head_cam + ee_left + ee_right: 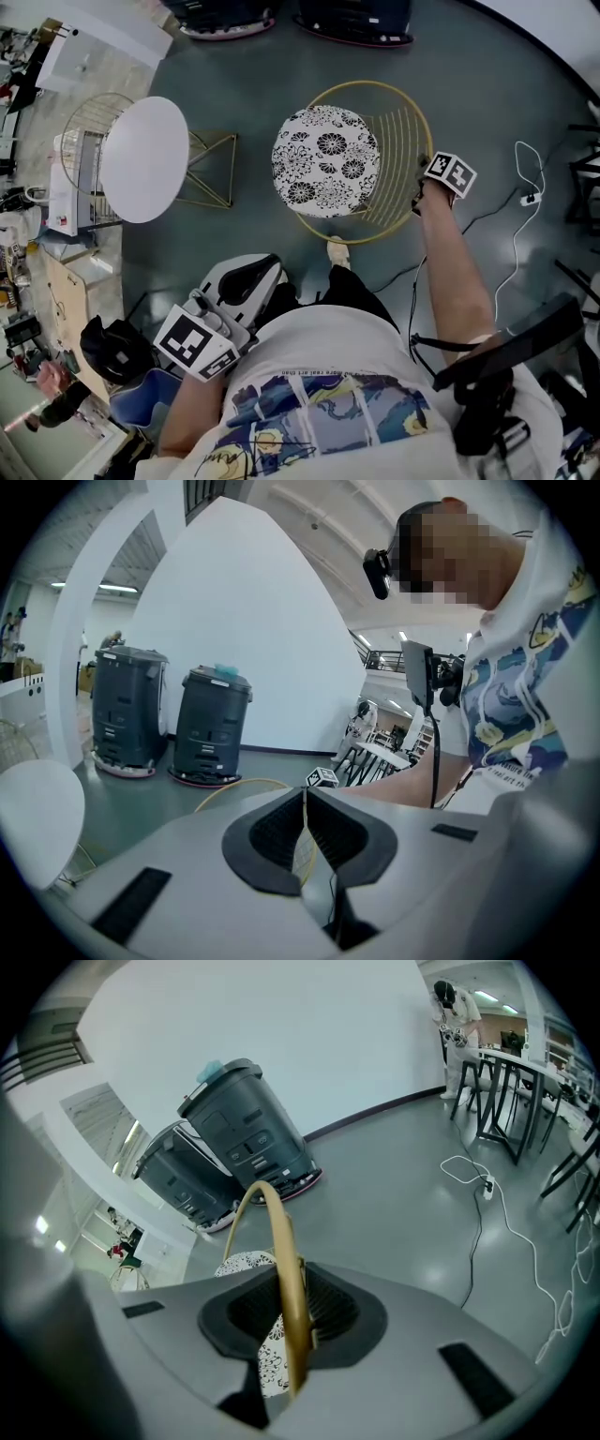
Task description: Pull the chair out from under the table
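Note:
The chair (375, 89) is a gold wire frame with a black-and-white flowered cushion (325, 161); it stands on the grey floor, apart from the round white table (143, 157) to its left. My right gripper (424, 187) is at the chair's back and is shut on the gold top rim (281, 1241), which runs up between the pads of the right gripper (292, 1307). The cushion (246, 1265) shows below it. My left gripper (246, 281) hangs close to the person's body. The pads of the left gripper (305, 803) meet with nothing between them.
A second gold wire chair (80, 141) sits partly under the white table. Two dark grey wheeled units (356, 19) stand beyond the chair. A white cable (525, 187) lies on the floor at right, near black table legs (506, 1082). Another person (56, 384) is at lower left.

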`<state>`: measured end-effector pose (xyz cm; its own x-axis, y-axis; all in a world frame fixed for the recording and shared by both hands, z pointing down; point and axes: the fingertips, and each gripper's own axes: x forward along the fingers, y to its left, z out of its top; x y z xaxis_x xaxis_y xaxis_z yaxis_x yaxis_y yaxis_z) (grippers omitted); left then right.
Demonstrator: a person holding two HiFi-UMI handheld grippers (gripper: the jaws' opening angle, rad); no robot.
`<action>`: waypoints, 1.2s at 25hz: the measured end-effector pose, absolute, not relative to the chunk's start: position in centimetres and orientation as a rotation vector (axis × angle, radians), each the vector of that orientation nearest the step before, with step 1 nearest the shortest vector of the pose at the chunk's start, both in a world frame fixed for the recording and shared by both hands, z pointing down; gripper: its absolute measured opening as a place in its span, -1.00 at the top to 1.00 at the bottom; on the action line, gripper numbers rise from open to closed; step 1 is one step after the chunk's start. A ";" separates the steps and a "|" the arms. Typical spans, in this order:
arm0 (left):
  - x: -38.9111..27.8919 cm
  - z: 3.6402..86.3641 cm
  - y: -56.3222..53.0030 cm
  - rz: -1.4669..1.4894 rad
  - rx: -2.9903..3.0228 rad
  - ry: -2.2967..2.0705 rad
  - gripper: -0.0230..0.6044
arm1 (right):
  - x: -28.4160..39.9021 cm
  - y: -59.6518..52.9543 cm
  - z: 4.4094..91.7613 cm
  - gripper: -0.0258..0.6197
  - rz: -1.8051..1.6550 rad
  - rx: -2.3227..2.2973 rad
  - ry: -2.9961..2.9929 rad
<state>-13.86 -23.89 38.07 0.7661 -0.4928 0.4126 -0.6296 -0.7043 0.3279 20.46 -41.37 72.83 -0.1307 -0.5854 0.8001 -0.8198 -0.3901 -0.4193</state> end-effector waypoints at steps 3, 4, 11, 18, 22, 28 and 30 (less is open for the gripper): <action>-13.6 37.9 -23.9 0.411 2.501 -0.855 0.87 | 21.9 -41.7 72.6 0.72 1.530 1.922 -1.581; -13.5 37.8 -23.9 0.411 2.499 -0.858 0.87 | 22.2 -41.8 72.6 0.72 1.530 1.928 -1.578; -13.6 38.5 -23.4 0.409 2.481 -0.872 0.87 | 22.6 -41.8 72.9 0.71 1.541 1.926 -1.588; -13.4 38.8 -22.7 0.392 2.467 -0.885 0.87 | 22.4 -41.8 72.9 0.70 1.558 1.881 -1.639; -13.7 38.7 -21.6 0.378 2.477 -0.876 0.87 | 22.4 -41.6 71.7 0.60 1.449 1.863 -1.688; -14.4 38.1 -19.3 0.334 2.512 -0.877 0.87 | 22.8 -38.1 69.7 0.54 1.359 1.833 -1.735; -15.2 38.0 -18.1 0.314 2.523 -0.883 0.87 | 22.6 -36.6 68.9 0.54 1.317 1.833 -1.746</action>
